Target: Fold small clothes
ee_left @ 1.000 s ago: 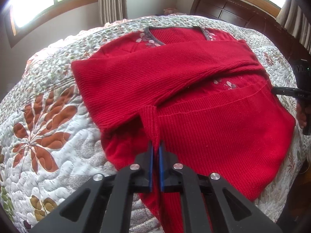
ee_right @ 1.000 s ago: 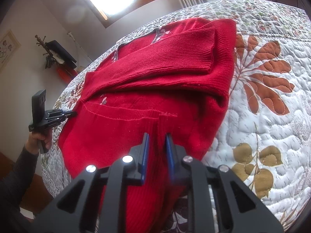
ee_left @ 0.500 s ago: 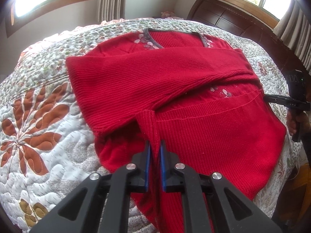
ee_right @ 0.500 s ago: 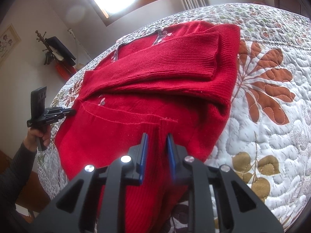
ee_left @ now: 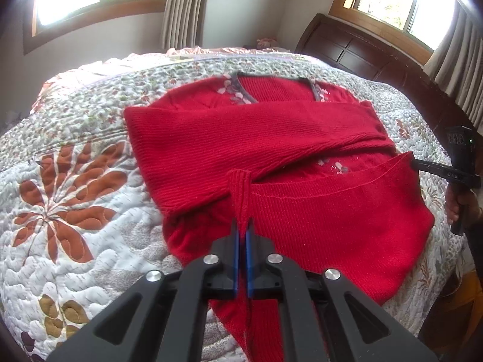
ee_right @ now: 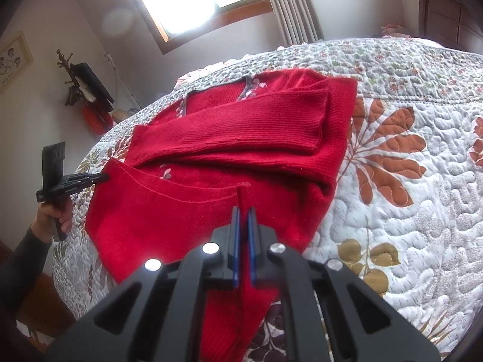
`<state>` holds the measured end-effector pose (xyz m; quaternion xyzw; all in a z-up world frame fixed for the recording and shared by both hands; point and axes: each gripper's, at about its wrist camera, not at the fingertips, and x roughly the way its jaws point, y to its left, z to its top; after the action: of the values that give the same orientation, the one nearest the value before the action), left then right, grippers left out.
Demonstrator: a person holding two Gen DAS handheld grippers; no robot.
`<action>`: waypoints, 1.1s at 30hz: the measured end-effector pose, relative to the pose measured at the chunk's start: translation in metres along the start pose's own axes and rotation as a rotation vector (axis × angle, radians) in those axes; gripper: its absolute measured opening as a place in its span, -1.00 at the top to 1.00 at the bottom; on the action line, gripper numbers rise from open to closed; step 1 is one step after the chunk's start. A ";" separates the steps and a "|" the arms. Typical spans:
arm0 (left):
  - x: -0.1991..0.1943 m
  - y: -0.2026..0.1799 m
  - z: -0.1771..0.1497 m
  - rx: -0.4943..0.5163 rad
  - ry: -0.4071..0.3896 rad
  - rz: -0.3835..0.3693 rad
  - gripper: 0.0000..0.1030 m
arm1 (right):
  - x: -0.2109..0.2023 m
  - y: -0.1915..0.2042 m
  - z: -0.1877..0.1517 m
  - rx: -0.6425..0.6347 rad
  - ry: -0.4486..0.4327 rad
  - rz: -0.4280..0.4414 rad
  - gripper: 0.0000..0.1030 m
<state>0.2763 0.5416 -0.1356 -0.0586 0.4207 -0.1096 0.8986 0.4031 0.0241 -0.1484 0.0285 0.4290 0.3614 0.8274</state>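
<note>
Pinching the near bottom edge of the red sweater (ee_left: 302, 150) at its two corners, the left gripper (ee_left: 241, 235) and right gripper (ee_right: 244, 220) hold it above the quilt (ee_left: 75, 211), with the neck lying far ahead of the fingers.

Pinched a raised ridge of the red sweater (ee_left: 302, 211) in the left gripper (ee_left: 241, 229), blue pads (ee_left: 236, 256) nearly touching. Clamped a like fold in the right gripper (ee_right: 243, 214), pointed forward and slightly down. Wrapped a hand (ee_right: 52, 220), dark sleeve (ee_right: 18, 265) behind it, round the far gripper's handle, as noted from the right wrist.
</note>
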 end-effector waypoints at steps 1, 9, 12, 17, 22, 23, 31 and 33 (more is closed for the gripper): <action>-0.006 -0.001 0.000 0.004 -0.016 0.000 0.94 | -0.005 0.003 0.001 -0.009 -0.009 -0.003 0.94; -0.045 -0.008 0.025 0.016 -0.158 0.005 0.94 | -0.037 0.029 0.023 -0.074 -0.084 -0.042 0.94; -0.052 -0.007 0.044 0.010 -0.191 0.009 0.94 | -0.042 0.032 0.042 -0.087 -0.101 -0.056 0.94; -0.046 -0.004 0.076 -0.001 -0.210 0.029 0.94 | -0.037 0.027 0.077 -0.088 -0.115 -0.092 0.94; -0.024 0.013 0.109 -0.052 -0.195 0.048 0.94 | -0.015 0.013 0.113 -0.073 -0.094 -0.133 0.94; -0.018 0.018 0.114 -0.067 -0.189 0.053 0.94 | -0.009 0.010 0.120 -0.066 -0.085 -0.138 0.94; 0.052 0.054 0.134 -0.164 -0.063 0.107 0.94 | 0.053 -0.017 0.146 -0.039 0.017 -0.227 0.94; 0.064 0.057 0.135 -0.176 -0.049 0.110 0.94 | 0.064 -0.022 0.148 -0.033 0.033 -0.243 0.94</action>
<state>0.4277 0.5826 -0.1080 -0.1166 0.4093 -0.0213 0.9047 0.5479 0.0867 -0.1074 -0.0432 0.4370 0.2661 0.8581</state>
